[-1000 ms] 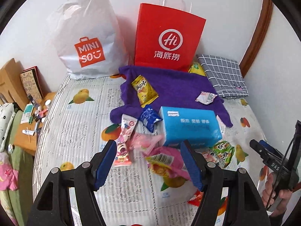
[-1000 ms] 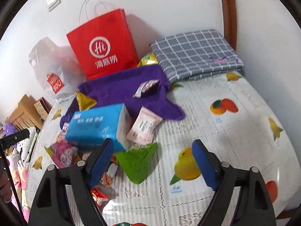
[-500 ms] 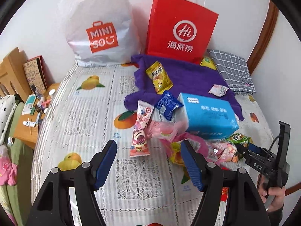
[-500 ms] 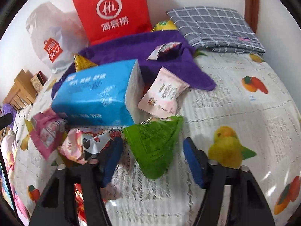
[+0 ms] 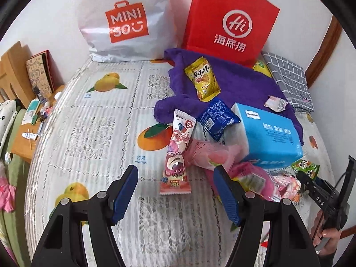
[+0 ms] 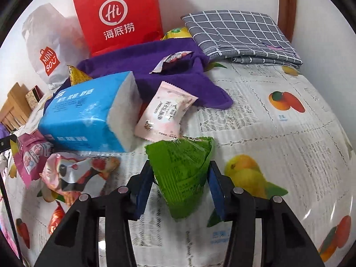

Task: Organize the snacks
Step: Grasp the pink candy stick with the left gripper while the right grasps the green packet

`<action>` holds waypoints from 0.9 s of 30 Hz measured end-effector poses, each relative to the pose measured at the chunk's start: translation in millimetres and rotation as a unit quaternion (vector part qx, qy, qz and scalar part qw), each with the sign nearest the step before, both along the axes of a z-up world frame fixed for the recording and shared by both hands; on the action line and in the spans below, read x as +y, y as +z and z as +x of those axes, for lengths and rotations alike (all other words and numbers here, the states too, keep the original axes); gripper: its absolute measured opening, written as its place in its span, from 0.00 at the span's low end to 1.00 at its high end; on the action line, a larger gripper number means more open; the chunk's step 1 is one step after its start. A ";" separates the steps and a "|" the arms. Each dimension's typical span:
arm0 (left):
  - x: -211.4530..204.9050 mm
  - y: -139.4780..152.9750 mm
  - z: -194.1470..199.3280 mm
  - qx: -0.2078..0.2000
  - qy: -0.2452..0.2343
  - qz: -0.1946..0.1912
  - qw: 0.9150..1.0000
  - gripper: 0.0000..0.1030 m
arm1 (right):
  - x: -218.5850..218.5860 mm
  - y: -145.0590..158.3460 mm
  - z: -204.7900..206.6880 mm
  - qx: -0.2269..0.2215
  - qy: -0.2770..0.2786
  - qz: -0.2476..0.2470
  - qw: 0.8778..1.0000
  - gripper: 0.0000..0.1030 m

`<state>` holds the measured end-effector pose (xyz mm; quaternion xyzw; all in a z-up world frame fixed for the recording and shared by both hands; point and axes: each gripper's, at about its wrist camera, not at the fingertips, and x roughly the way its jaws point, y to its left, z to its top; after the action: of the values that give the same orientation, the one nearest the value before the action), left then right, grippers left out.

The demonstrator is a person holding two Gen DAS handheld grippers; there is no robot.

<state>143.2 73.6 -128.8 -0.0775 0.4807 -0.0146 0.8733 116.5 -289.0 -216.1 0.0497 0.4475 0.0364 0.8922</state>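
The right tongs (image 6: 180,184) are closing around a green snack packet (image 6: 182,169). The packet sits between the two blue pads, and both pads appear to touch its sides, so I judge the pinch is just beginning. The packet still lies on the bed cover (image 6: 278,133), not lifted.

The left tongs (image 5: 175,191) are spread and hold nothing. They hang over the bed, and a long pink snack bar (image 5: 176,153) lies just ahead of them, between the lines of the two pads but apart from them.

Organizing seems to be at its very start. Almost all snacks are loose in one heap. Ahead of the right tongs, a pale pink packet (image 6: 165,115) leans against a blue tissue pack (image 6: 89,113). To the left of these tongs lie more pink packets (image 6: 73,173). Farther ahead of the left tongs, a yellow packet (image 5: 202,79) and a small white packet (image 5: 276,103) rest on a purple towel (image 5: 240,82), and a dark blue packet (image 5: 217,116) lies at its edge.

A red paper bag (image 5: 231,20) and a white plastic bag (image 5: 124,20) stand at the wall, far ahead. Whether any snack is already inside them, I cannot tell. If the bags are the goal, nearly everything remains to be moved.
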 end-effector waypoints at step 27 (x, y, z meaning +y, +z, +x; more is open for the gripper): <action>-0.5 -45.8 49.2 0.019 -0.042 0.001 0.999 0.34 | 7.5 -6.5 5.1 -0.007 0.003 -0.030 1.000 0.55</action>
<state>192.4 73.1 -174.7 -0.0564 0.5002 -0.0488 0.8627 121.6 -281.5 -222.6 0.0214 0.4427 0.0259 0.8961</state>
